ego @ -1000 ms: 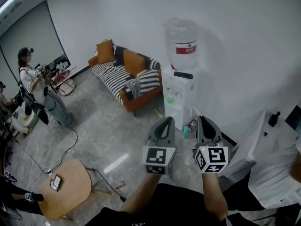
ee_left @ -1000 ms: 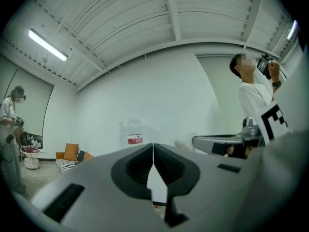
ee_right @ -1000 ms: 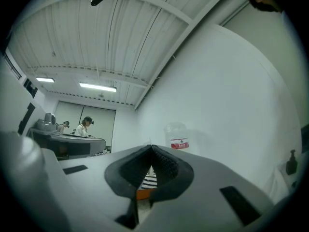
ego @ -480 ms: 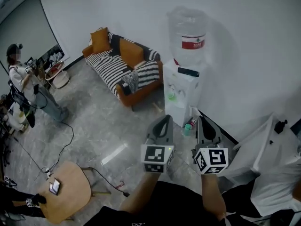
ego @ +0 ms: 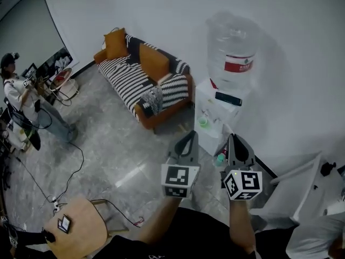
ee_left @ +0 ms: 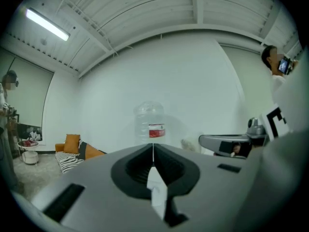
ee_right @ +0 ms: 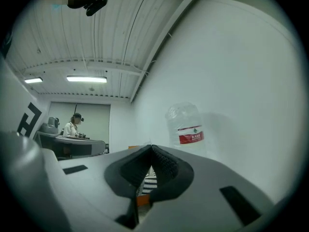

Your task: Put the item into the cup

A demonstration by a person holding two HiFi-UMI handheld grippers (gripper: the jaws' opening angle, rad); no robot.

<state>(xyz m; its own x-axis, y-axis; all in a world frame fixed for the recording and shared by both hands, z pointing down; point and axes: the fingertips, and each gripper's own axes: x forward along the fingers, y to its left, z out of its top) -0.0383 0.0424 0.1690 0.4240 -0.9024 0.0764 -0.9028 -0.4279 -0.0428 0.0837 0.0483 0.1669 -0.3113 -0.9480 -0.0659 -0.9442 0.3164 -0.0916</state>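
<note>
Both grippers are held up side by side in front of me, jaws closed with nothing between them. In the head view my left gripper [ego: 189, 135] and right gripper [ego: 234, 138] point toward a white water dispenser [ego: 211, 118]. A small green cup-like thing [ego: 202, 121] sits in the dispenser's tap recess. In the left gripper view the left gripper [ee_left: 153, 147] lines up with the big clear water bottle [ee_left: 149, 127]. In the right gripper view the right gripper [ee_right: 151, 148] has the same bottle [ee_right: 187, 128] to its right. No loose item shows in either gripper.
A black flat device [ego: 228, 99] lies on the dispenser top. An orange and striped sofa [ego: 144, 79] stands against the wall. A person [ego: 22, 100] stands far left among cables. A round wooden table [ego: 81, 228] is at lower left, a white table [ego: 299, 185] at right.
The view has swung so the dispenser and bottle sit further right and lower. Both grippers stay shut and side by side.
</note>
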